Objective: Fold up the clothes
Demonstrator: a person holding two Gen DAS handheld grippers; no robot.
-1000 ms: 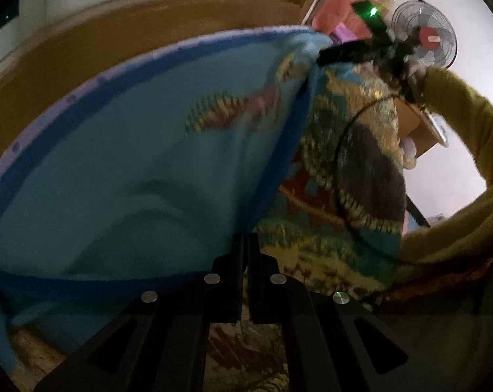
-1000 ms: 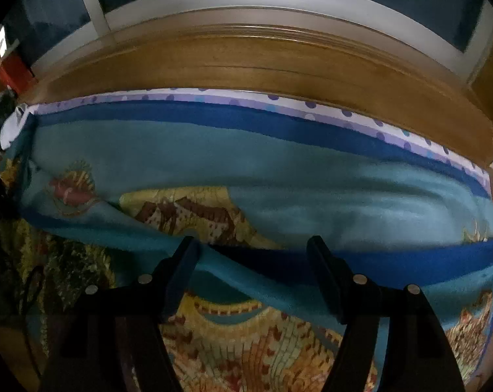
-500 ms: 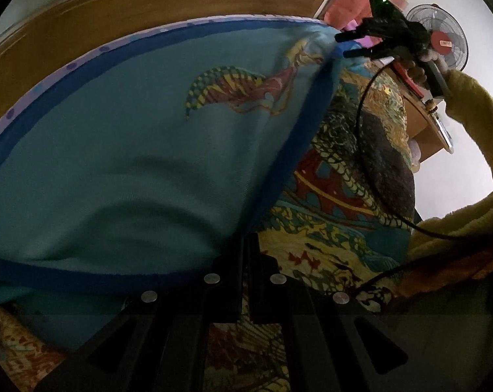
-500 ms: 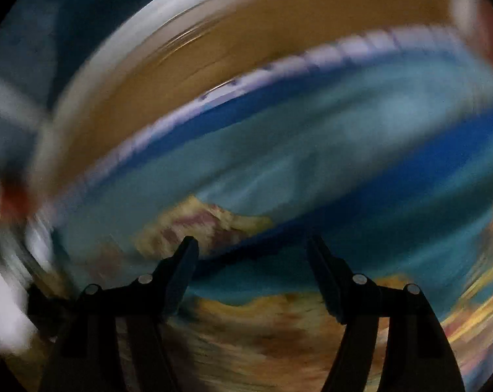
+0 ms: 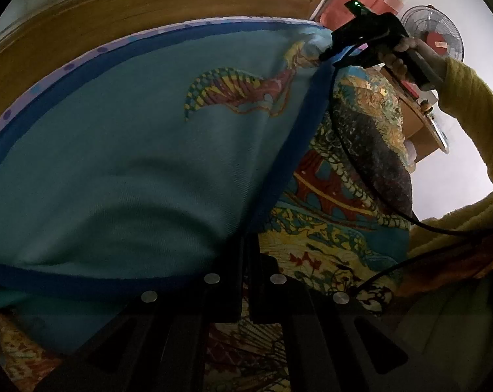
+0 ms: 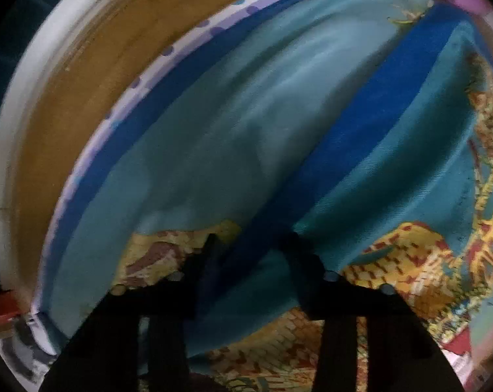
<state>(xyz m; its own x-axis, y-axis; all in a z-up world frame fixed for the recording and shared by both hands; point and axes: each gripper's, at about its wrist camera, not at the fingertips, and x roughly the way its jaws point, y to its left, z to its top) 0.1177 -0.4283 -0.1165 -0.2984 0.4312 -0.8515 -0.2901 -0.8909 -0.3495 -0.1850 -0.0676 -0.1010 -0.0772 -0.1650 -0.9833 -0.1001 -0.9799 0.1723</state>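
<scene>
A large teal cloth [image 5: 122, 170] with a dark blue border band and a dotted lilac hem is spread over a patterned yellow, red and teal bedspread [image 5: 331, 228], which covers what looks like a bed. The cloth's far hem runs along the brown wooden board [image 5: 83, 32] behind the bed. A printed multicoloured creature [image 5: 236, 91] shows on the cloth near its far right corner.

The left gripper [image 5: 245, 254] has its fingers [image 5: 228, 281] pressed together, and the blue border of the cloth runs right into the slit between them at the near edge, so the fabric appears pinched there.

The right gripper [image 6: 249, 245], pointing down at the bed, has its fingers [image 6: 204, 254] narrowing as they close. A raised fold of the blue border band [image 6: 370, 111] lies between them, with the fabric touching the inner faces; whether they already press it firmly cannot be told. From the left wrist view, this gripper meets the cloth at its far right corner, held by a hand [image 5: 406, 52] in a mustard-yellow sleeve [image 5: 472, 111].

A black cable [image 5: 370, 189] trails across the bedspread. A standing fan [image 5: 433, 32] is beyond, by the pale wall.
</scene>
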